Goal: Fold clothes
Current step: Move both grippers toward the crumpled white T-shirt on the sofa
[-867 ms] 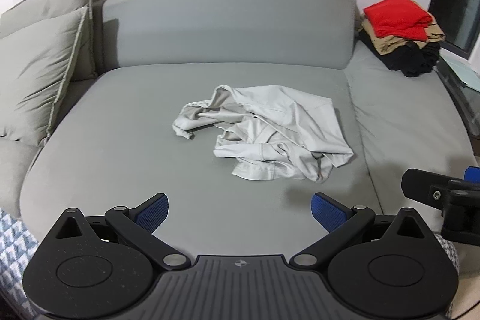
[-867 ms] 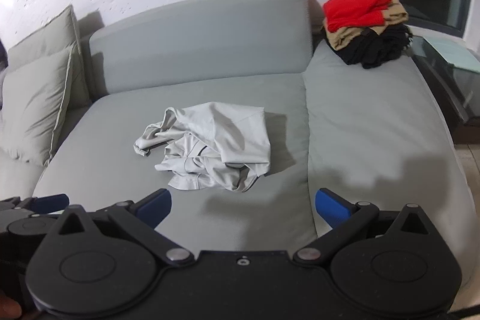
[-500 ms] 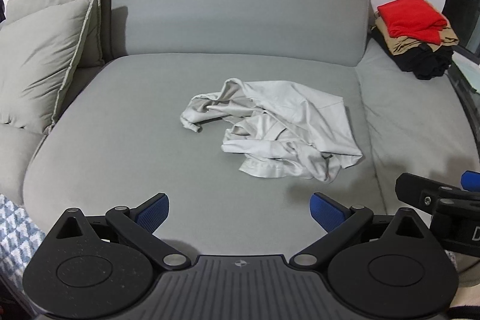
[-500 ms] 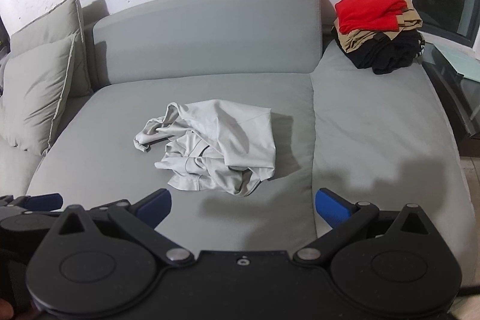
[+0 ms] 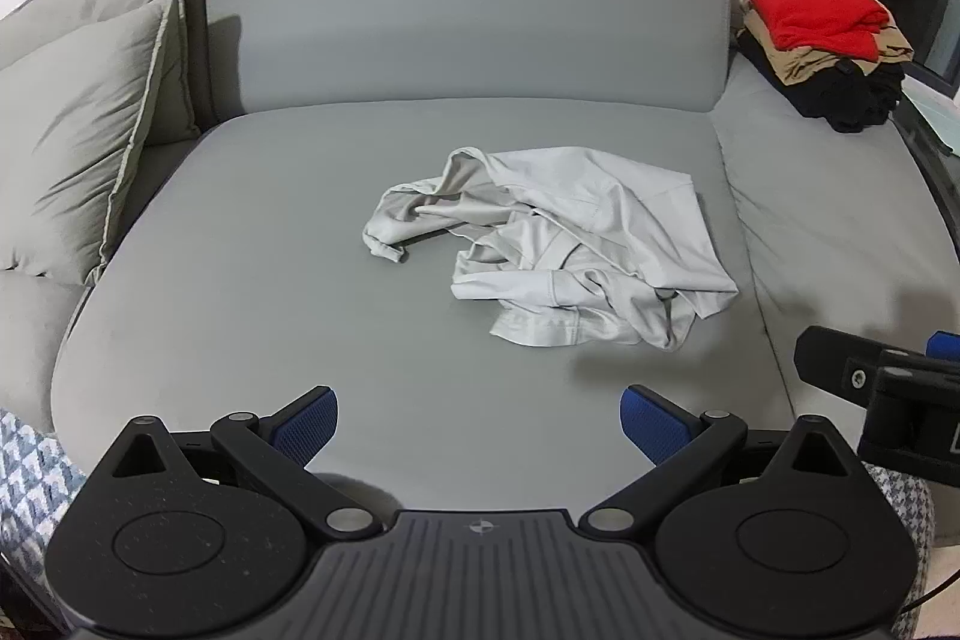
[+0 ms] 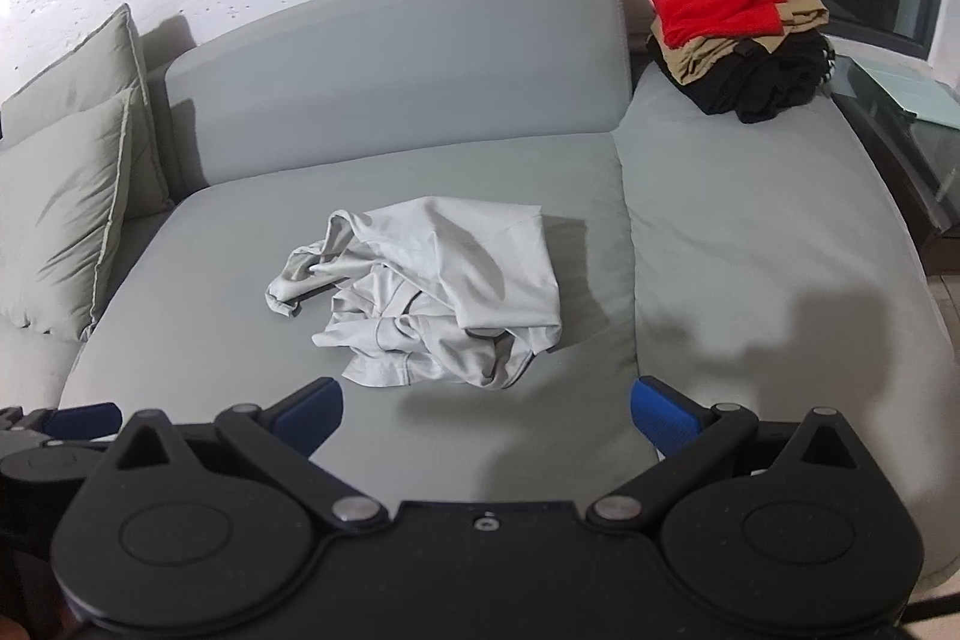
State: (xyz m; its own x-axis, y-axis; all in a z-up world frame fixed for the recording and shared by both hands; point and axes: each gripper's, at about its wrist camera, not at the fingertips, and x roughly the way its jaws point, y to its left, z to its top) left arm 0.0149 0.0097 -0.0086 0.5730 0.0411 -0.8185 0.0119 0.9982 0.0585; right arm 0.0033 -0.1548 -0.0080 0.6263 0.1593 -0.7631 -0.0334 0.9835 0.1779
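Crumpled pale grey garment (image 5: 558,256) lies mid-seat on the grey sofa (image 5: 252,280), folded stack (image 5: 825,40) at far right. Left gripper (image 5: 480,421) and right gripper (image 6: 486,409) hover near the front edge, jaws wide apart, empty.

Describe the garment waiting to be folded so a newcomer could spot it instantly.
On the grey sofa, look at the middle of the wide seat cushion. The pale grey garment lies there crumpled and alone, unlike the folded stack of red, tan and black clothes at the far right corner.
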